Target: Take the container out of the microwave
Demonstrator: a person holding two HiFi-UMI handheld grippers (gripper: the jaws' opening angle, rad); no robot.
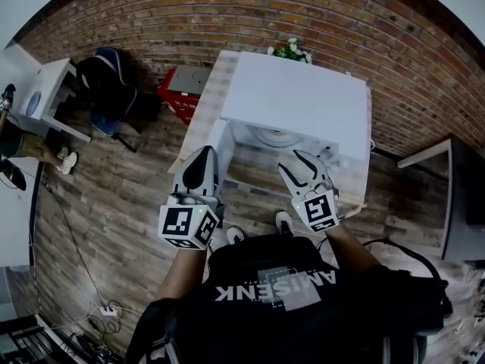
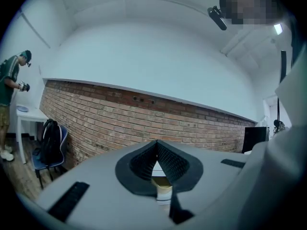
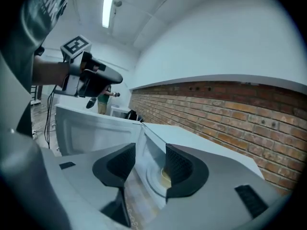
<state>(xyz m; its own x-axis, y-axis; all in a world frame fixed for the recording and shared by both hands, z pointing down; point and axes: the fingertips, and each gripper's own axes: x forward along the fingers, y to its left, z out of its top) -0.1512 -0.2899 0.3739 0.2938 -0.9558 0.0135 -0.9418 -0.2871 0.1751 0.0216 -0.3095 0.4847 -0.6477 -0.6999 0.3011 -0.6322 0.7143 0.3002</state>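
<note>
Microwave: the white box-shaped microwave stands on the pale wood-grain table, with its white door swung open to the left.
Container: a small pale-yellow container sits inside the cavity on the round glass turntable, untouched (only a sliver shows past the right finger).
Right gripper: the right gripper hangs in front of the opening and looks into the cavity. Its fingers stand wide apart with nothing between them.
Left gripper: the left gripper is held near the door side. Its fingertips are pressed together and grip nothing.
Step in hand: this looks like the reach-in, with the grasp and lift-out not yet made.
Risk, entry: the spread fingers could knock the cavity frame or the door edge if they go in off-centre.
Risk, grasp: closing too near the container's rim could tip it or push it back along the turntable, which may turn under the push.
Risk, contents: I cannot tell whether the container is full, so a tilted pull-out might spill.
Risk, exit: lifting too high could hit the cavity roof, and dragging too low could catch the sill.
</note>
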